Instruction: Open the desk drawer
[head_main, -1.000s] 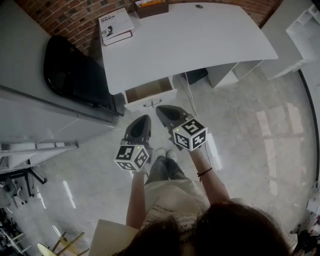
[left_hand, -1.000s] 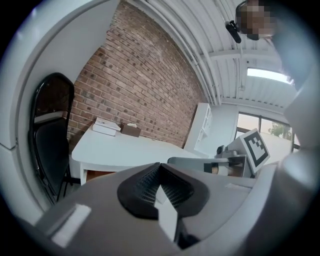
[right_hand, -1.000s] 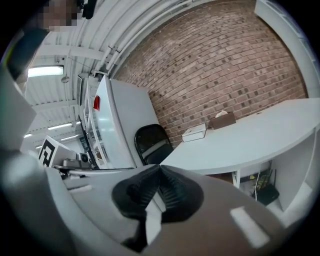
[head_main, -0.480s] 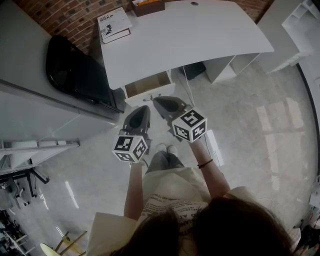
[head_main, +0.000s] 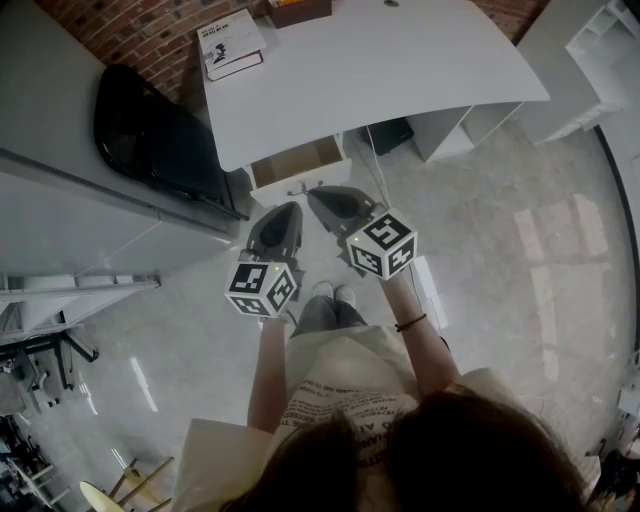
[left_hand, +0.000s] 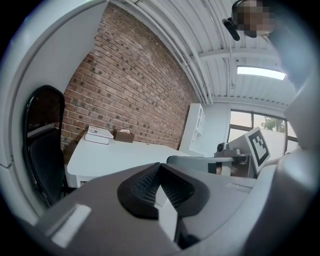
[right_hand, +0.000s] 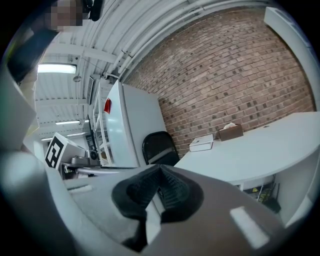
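Note:
A white desk (head_main: 380, 70) stands against a brick wall. Its drawer (head_main: 297, 163) at the left end is pulled out, and the inside looks bare, with a handle (head_main: 303, 188) on the front. Both grippers hover just in front of the drawer, above the floor. My left gripper (head_main: 281, 218) is shut and holds nothing; in its own view the jaws (left_hand: 159, 172) meet. My right gripper (head_main: 322, 198) is close to the handle, without touching it, and is likewise shut and empty, pads together (right_hand: 160, 175).
A black chair (head_main: 155, 140) stands left of the drawer, next to a white cabinet (head_main: 60, 200). A book (head_main: 230, 42) and a brown tissue box (head_main: 300, 10) lie at the desk's back edge. White shelving (head_main: 600, 50) is at the right. The person's feet (head_main: 330, 295) are below the grippers.
Both grippers hold nearly the same spot in front of the open drawer, drifting slightly toward it. The drawer stays open.

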